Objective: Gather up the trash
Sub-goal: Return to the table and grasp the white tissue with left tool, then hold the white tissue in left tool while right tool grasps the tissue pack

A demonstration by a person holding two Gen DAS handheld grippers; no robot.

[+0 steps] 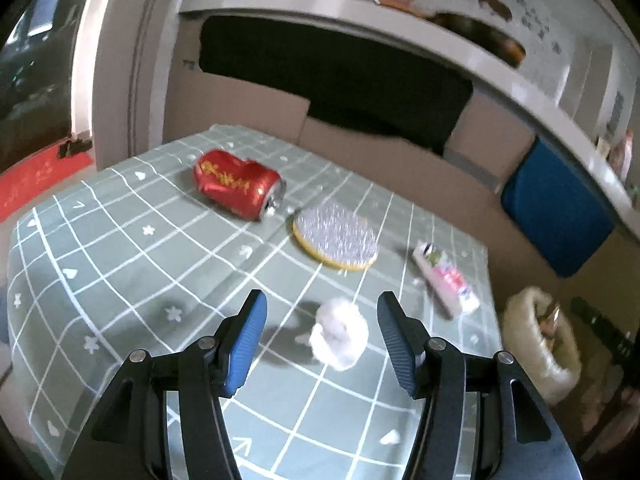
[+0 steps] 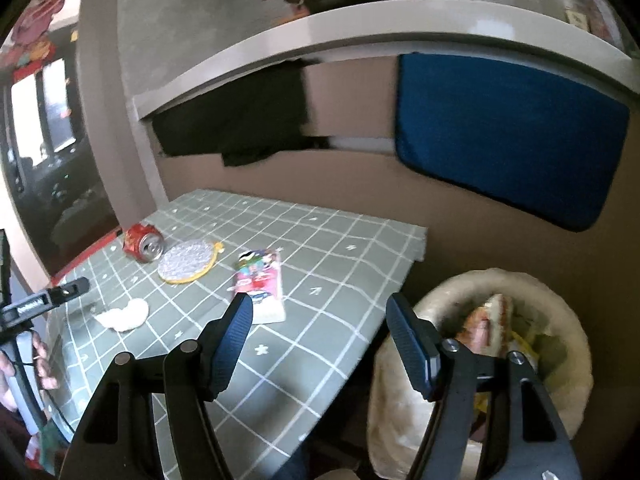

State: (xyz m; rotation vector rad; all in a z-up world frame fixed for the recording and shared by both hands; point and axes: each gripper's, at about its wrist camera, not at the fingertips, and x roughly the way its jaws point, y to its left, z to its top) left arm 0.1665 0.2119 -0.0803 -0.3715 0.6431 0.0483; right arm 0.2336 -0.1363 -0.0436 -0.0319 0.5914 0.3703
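Right now we hold our left gripper [image 1: 322, 336] with jaws apart and empty around a crumpled white tissue wad [image 1: 340, 334] on the green checked tablecloth [image 1: 120, 280]; it looks soft and light, so we would pinch its middle. Our right gripper [image 2: 320, 338] hangs likewise apart beside the lined trash bin [image 2: 576, 320]. Farther off lies a dented red can [image 1: 236, 186], its gold lettering unreadable.

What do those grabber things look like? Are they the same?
Yes, they match. The left gripper and the right gripper each have two black arms with triangle-shaped holes and round silver bolts at the joints. Their fingers carry ribbed blue pads. From the right camera, the left gripper's black handle shows, with a thin black cable by the hand holding it.
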